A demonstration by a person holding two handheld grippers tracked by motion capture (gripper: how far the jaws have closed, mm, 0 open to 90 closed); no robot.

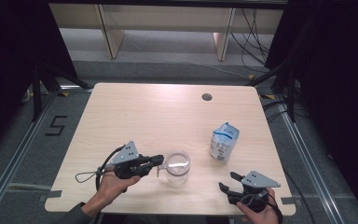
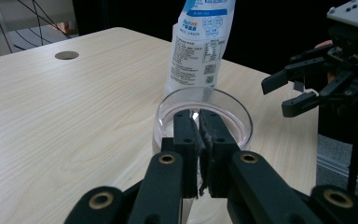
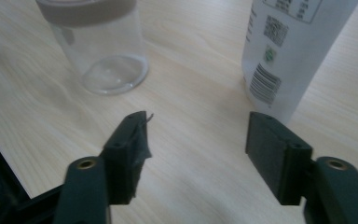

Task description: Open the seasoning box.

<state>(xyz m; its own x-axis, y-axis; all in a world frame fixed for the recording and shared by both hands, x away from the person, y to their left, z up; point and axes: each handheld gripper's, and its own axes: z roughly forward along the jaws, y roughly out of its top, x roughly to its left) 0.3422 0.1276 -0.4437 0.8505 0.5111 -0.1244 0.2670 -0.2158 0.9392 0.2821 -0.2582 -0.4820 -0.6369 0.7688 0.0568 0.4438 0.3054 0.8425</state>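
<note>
A clear plastic cup (image 1: 177, 167) stands upright near the front middle of the wooden table (image 1: 144, 112). My left gripper (image 1: 161, 161) reaches it from the left. In the left gripper view the jaws (image 2: 198, 116) are pressed together at the cup's (image 2: 235, 123) near side, apparently on its thin clear handle. A white and blue pouch (image 1: 224, 142) stands upright to the right of the cup (image 3: 107, 56). My right gripper (image 1: 227, 182) hovers at the front right, open and holding nothing. Its jaws (image 3: 198, 140) point at bare table between the cup and the pouch (image 3: 284, 56).
A round cable hole (image 1: 207, 97) sits near the table's far edge. Beyond the table are wooden furniture legs and loose cables on the floor. Dark curtains stand on both sides. In the left gripper view the right gripper (image 2: 284, 93) shows beside the pouch (image 2: 198, 46).
</note>
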